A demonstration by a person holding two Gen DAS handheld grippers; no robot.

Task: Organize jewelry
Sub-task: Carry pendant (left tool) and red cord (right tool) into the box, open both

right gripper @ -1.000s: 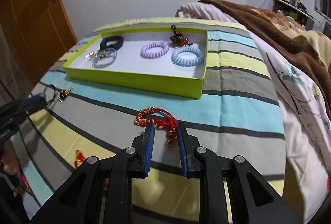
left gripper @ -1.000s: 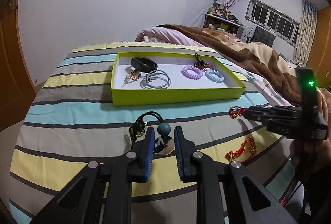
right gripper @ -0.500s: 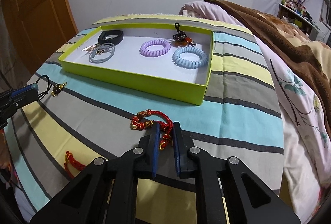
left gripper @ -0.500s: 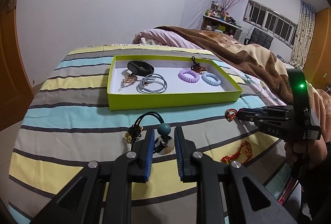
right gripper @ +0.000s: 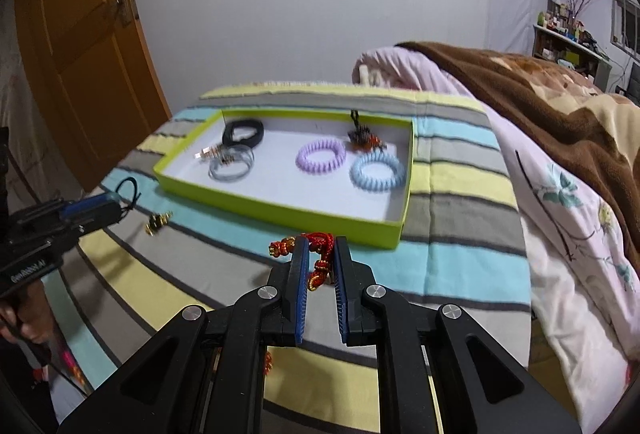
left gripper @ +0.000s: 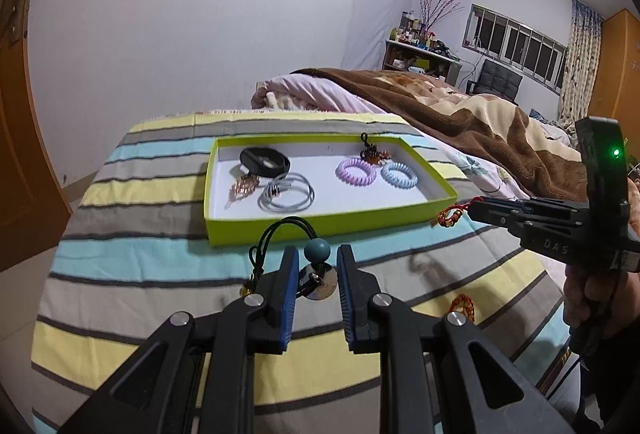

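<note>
Right gripper point(right gripper: 320, 248): fingers clenched on the red knotted cord bracelet point(right gripper: 320, 254); the bracelet hangs between the blue pads, lifted off the striped bedspread point(right gripper: 460, 266), its gold-beaded end sticking out to the left; it sits just short of the near wall of the green tray point(right gripper: 320, 220).

Left gripper point(left gripper: 318, 266): fingers parted, grasping nothing; between them, on the bedspread, lies a black cord pendant point(left gripper: 316, 254) with a teal bead and a silver disc; whether the pads touch it cannot be told.

A second red bracelet point(left gripper: 464, 304) lies on the near right of the bedspread.

Step in hand, as judged: carry the red bracelet over the near wall and set it down inside. Recommended: lift enough for the dangling end to clear the rim; release over the bare white floor at the near right, short of the light-blue coil band point(right gripper: 378, 171) and the purple coil band point(right gripper: 320, 157); keep off the grey hair ties point(right gripper: 231, 165) and the black band point(right gripper: 243, 131) at far left.
</note>
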